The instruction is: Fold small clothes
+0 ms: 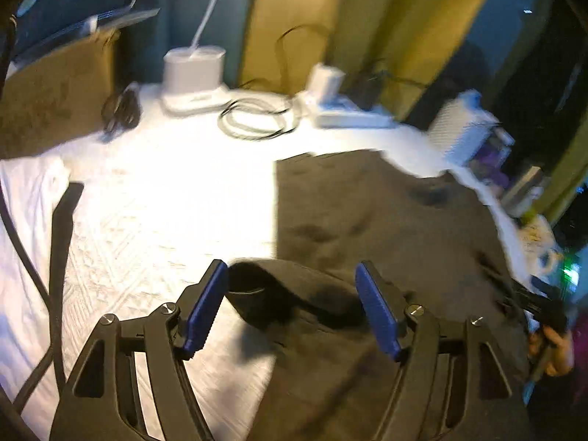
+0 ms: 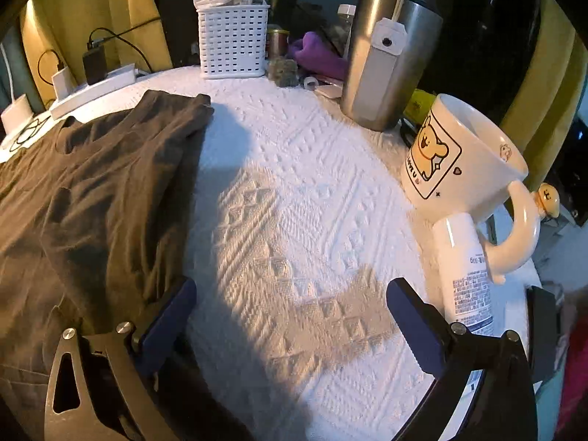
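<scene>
1. The shirt [image 2: 92, 198], a dark brown garment, lies on the white quilt [image 2: 294, 220]. In the right wrist view it fills the left side of the frame, its neckline toward the upper left and one sleeve lying at upper centre-left.
2. In the left wrist view the shirt [image 1: 386, 220] takes up the right half and lower centre of the frame. A rolled or bunched fold of it sits at lower centre.
3. The left gripper [image 1: 294, 305] stands with its jaws well apart. The bunched fold lies between the blue pads [image 1: 207, 305], and the pads do not press on it. This view is blurred.
4. The right gripper [image 2: 290, 319] has its jaws spread wide over bare quilt at the bottom of the frame, with nothing between them. Its left pad is just beside the shirt's edge; whether it touches I cannot tell.
5. A hand [image 1: 555, 349] shows at the right edge of the left wrist view, gripping a dark handle.
6. To the right in the right wrist view stand a cream mug [image 2: 463, 161] with a cartoon print and, just below it, a white bottle [image 2: 466, 275] lying on the quilt.
7. Behind them, at upper right of centre, is a steel tumbler [image 2: 389, 55]; at upper centre, a white basket [image 2: 231, 40] holding papers.
8. A coiled cable [image 1: 257, 117] and a white base [image 1: 194, 77] sit at the top of the left wrist view.
</scene>
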A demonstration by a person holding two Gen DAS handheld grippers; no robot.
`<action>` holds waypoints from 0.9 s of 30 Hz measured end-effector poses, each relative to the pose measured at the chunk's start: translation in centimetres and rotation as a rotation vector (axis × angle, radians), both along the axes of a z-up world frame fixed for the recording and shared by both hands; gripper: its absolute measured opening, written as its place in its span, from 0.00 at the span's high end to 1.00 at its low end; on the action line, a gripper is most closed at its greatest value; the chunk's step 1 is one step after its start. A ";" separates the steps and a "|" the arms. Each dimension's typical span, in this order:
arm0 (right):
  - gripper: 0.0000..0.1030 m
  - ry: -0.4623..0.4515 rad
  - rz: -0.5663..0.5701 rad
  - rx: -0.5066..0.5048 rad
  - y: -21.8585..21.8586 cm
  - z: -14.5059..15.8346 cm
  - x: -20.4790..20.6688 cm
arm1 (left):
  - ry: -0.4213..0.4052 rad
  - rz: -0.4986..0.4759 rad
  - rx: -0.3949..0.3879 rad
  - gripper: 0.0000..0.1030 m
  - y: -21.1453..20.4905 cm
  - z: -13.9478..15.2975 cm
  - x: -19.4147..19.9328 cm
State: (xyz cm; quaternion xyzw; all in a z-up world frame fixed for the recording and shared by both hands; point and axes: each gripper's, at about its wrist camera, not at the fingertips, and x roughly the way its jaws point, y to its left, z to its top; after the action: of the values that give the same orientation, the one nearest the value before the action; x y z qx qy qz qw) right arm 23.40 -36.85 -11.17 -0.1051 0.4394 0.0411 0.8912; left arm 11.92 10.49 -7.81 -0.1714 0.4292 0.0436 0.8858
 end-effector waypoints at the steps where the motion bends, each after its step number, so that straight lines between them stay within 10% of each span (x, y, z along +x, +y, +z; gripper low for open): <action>1: 0.00 -0.004 0.003 -0.009 0.1 0.1 -0.1 | 0.008 0.008 -0.013 0.30 0.3 -0.5 0.5; 6: 0.00 0.003 -0.004 0.018 -0.2 0.2 -0.6 | 0.028 -0.028 -0.011 0.32 0.1 -1.8 1.2; 8: 0.00 0.007 -0.006 0.034 -0.4 0.3 -0.5 | 0.030 -0.077 -0.007 0.66 -0.8 -1.7 1.1; 11: 0.00 -0.002 -0.003 0.041 -0.4 0.7 -0.5 | 0.020 -0.144 0.007 0.88 -2.4 -1.0 0.5; 15: 0.00 -0.012 0.010 0.048 -0.2 1.1 -0.7 | 0.023 -0.221 0.029 0.95 -4.7 0.0 -0.4; 22: 0.00 -0.027 0.023 0.072 -0.1 1.6 -1.2 | 0.060 -0.344 0.193 0.92 -8.8 1.1 -1.0; 25: 0.00 -0.041 0.024 0.089 -0.2 2.0 -1.5 | 0.035 -0.380 0.291 0.45 -10.5 1.5 -0.2; 27: 0.00 -0.048 0.025 0.098 -0.3 2.1 -1.7 | 0.030 -0.431 0.332 0.39 -11.8 1.3 0.4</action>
State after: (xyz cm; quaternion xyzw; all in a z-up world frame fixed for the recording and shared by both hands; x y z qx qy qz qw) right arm 21.70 -37.14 -9.04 -0.0677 0.4141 0.0712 0.9049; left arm 12.35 -1.28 -6.48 0.0724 0.4556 -0.0738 0.8841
